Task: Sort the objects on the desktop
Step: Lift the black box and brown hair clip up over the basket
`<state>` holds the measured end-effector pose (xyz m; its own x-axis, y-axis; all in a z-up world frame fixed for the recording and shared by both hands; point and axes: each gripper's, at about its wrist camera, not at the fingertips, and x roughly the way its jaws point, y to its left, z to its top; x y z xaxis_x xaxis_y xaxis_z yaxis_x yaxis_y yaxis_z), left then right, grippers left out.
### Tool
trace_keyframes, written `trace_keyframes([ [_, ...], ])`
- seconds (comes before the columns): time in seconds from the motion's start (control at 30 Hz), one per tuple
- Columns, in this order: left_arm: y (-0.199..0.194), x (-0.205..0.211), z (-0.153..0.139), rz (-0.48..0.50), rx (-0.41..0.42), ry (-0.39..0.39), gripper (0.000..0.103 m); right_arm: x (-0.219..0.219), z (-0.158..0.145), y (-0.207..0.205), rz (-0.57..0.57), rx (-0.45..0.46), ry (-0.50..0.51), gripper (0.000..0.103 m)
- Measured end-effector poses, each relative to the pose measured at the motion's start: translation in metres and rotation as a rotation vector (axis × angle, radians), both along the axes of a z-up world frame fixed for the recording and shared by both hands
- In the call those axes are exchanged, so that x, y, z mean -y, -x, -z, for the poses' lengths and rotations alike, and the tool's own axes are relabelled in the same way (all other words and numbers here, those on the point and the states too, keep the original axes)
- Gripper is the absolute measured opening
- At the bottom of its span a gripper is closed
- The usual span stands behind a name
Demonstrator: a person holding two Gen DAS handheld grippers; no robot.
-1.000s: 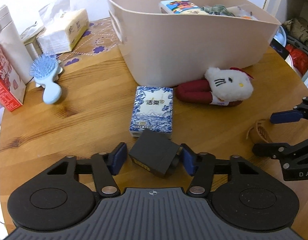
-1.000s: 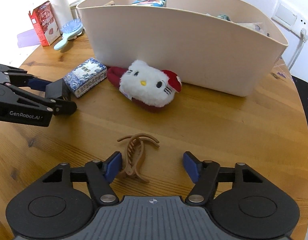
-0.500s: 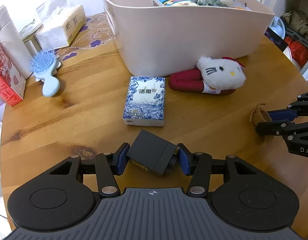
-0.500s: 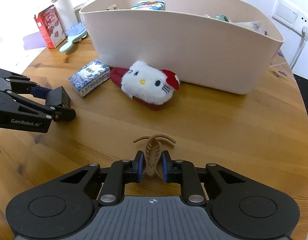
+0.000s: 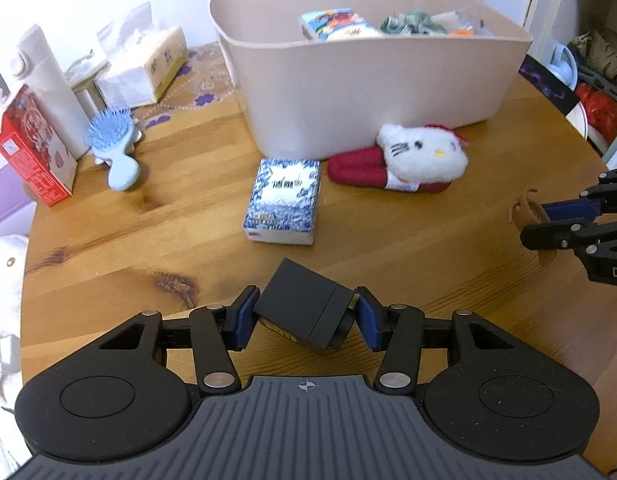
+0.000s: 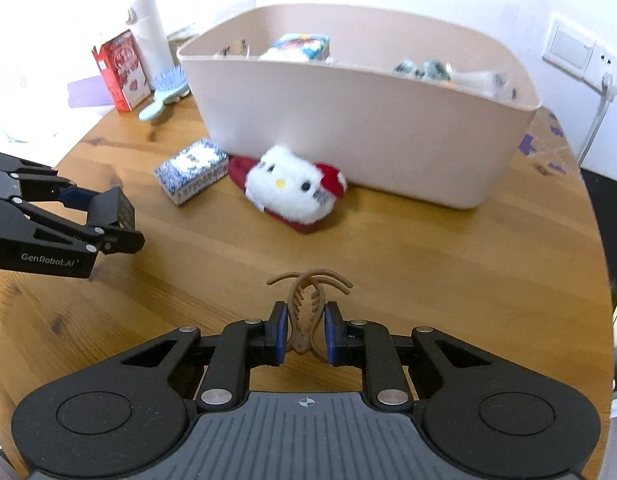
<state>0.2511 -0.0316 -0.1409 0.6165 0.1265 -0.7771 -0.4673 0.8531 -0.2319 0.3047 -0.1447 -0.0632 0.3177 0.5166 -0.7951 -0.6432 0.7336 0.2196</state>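
Tongs on the left, the left gripper (image 5: 305, 322), keep hold of the tilted black box (image 5: 308, 312), now lifted off the wood. Over on the right, the right gripper (image 6: 305, 334) has just squeezed shut on the brown hair clip (image 6: 306, 312), which lay loose between its wide-open fingers a second ago. Both have risen a bit. On the round wooden table (image 5: 428, 264) sit a blue hairbrush (image 5: 113, 147), a blue tissue pack (image 5: 285, 200), a white cat plush (image 5: 422, 156) and a big beige bin (image 5: 368, 76) by a white wall.
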Motion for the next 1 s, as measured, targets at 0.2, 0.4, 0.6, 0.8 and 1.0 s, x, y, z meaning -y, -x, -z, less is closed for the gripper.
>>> trace_keyframes([
  [0.2,0.003,0.006,-0.018,-0.020,0.028,-0.031,0.052,0.013,-0.016,-0.005,0.004,0.047,-0.026,0.017],
  [0.4,0.005,0.007,-0.038,-0.034,0.055,-0.061,0.052,0.027,-0.031,-0.020,0.014,0.106,-0.043,0.017],
  [0.6,0.005,0.003,-0.055,-0.051,0.077,-0.083,0.052,0.039,-0.047,-0.038,0.047,0.160,-0.062,0.017],
  [0.8,-0.001,-0.003,-0.075,-0.067,0.114,-0.100,0.052,0.047,-0.059,-0.053,0.078,0.194,-0.091,0.017],
  [1.0,-0.006,-0.012,-0.091,-0.093,0.155,-0.103,0.052,0.050,-0.071,-0.064,0.095,0.235,-0.112,0.017],
])
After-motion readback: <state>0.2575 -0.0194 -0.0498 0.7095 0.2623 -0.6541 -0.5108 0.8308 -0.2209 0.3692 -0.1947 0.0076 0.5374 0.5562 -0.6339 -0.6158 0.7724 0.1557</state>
